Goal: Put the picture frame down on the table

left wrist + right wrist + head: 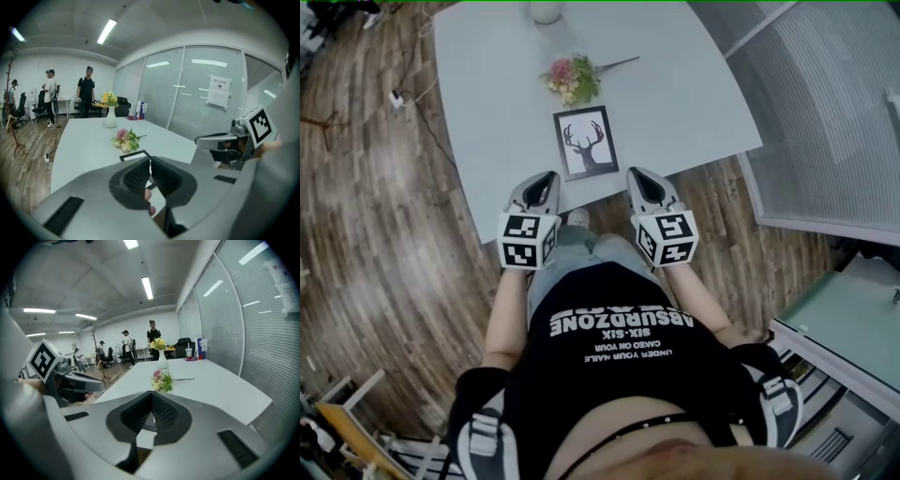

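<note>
A black picture frame (586, 142) with a deer print lies flat on the white table (684, 94), near its front edge. My left gripper (549, 178) hovers just in front of the frame's lower left corner, and my right gripper (636, 174) just off its lower right corner. Both are shut with nothing between the jaws and neither touches the frame. In the left gripper view a corner of the frame (133, 155) shows past the shut gripper (150, 160). The right gripper view has its jaws (151, 393) closed tip to tip over the table edge.
A small bunch of flowers (573, 78) lies just beyond the frame, with a white vase (546, 11) at the far end. A glass partition (825, 112) runs along the right. Wooden floor surrounds the table. Several people (86, 96) stand far off.
</note>
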A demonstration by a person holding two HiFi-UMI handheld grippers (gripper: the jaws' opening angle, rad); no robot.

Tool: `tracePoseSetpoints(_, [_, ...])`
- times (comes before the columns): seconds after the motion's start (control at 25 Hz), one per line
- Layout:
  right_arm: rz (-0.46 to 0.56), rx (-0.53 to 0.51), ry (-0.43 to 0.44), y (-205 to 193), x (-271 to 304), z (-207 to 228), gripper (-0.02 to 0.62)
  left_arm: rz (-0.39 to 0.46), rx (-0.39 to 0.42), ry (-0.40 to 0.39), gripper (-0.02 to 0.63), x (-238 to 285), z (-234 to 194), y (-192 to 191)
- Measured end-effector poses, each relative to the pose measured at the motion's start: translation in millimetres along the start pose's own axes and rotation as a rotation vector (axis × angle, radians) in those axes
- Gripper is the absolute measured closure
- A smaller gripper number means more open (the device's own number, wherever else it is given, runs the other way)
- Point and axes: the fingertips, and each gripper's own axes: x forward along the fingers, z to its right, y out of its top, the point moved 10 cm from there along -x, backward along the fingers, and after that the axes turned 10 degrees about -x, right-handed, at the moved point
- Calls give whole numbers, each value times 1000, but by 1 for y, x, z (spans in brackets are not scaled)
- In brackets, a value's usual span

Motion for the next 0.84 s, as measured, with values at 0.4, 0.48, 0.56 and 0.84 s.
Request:
tracePoseSetpoints(0.4, [45,-13,2,-15,-64,-14,580,106,83,10,584,-52,59,-14])
tracePoseSetpoints(0.48, [59,-18,8,-17,-76,-21,580,115,109,24,584,-66,67,-21])
tracePoseSetpoints(0.56, [74,-24,12,-19,-89,-27,580,126,137,33,584,-77,76,-29])
tracePoseSetpoints(0.84, [85,-32,7,-32,-138,-38,580,125,81,33,584,-107,108,-55])
